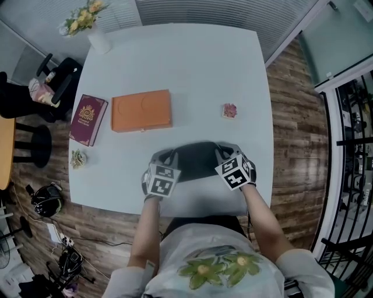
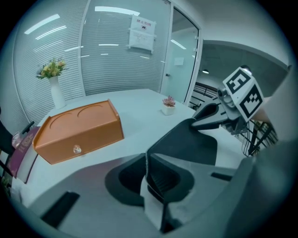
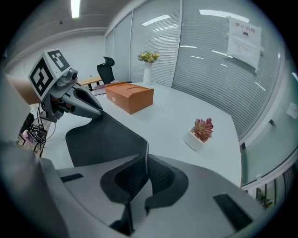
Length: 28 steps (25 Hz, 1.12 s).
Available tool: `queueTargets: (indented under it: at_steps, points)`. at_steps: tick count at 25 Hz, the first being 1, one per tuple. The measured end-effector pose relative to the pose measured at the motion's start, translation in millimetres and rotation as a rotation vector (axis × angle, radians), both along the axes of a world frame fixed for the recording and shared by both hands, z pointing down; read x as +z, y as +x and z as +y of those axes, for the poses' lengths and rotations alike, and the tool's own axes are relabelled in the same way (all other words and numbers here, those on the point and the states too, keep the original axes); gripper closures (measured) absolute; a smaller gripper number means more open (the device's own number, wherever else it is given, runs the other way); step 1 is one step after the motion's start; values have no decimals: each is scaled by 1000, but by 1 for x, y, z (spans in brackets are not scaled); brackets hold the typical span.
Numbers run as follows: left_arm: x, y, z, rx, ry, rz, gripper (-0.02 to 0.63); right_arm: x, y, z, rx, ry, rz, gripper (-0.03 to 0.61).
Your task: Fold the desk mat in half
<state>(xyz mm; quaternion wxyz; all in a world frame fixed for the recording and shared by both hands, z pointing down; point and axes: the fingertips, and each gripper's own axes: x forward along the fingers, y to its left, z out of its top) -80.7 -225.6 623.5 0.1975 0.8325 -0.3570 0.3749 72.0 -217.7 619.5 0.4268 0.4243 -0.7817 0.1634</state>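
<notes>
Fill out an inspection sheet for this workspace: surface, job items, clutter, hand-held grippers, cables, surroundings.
Surface: pale table, matte, mostly bare.
Job's things: dark desk mat, curving up off the table, pinched at two points.
Clutter: orange box; maroon book; pink potted plant; flower vase; small green plant at the left edge.
Grippers: left hand-held gripper and right hand-held gripper both shut on the desk mat.
Cables: tangle on the floor.
Surroundings: wood floor, office chair, blinds.
</notes>
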Motion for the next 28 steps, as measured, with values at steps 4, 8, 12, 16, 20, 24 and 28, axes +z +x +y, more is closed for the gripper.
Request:
queueTargets:
  at_steps: [4, 8, 12, 16, 20, 24, 28]
  points:
    - [13, -1, 0, 2, -35, -19, 581, 11, 0, -2, 1, -22, 3, 548]
    - [22, 0, -3, 3, -57, -27, 581, 21, 0, -4, 4, -43, 7, 548]
    - [33, 0, 0, 5, -92, -41, 581, 33, 1, -3, 3, -73, 11, 548]
    - [41, 0, 0, 14, -113, -57, 581, 39, 1, -4, 5, -83, 9, 548]
    - [46, 0, 0, 11, -119, -62, 581, 40, 2, -5, 21, -94, -21, 548]
    - [50, 0, -1, 11, -133, -55, 581, 42, 3, -5, 41, -134, -65, 548]
    - [48, -1, -1, -23, -151, -30, 569, 42, 3, -4, 65, -169, -97, 543]
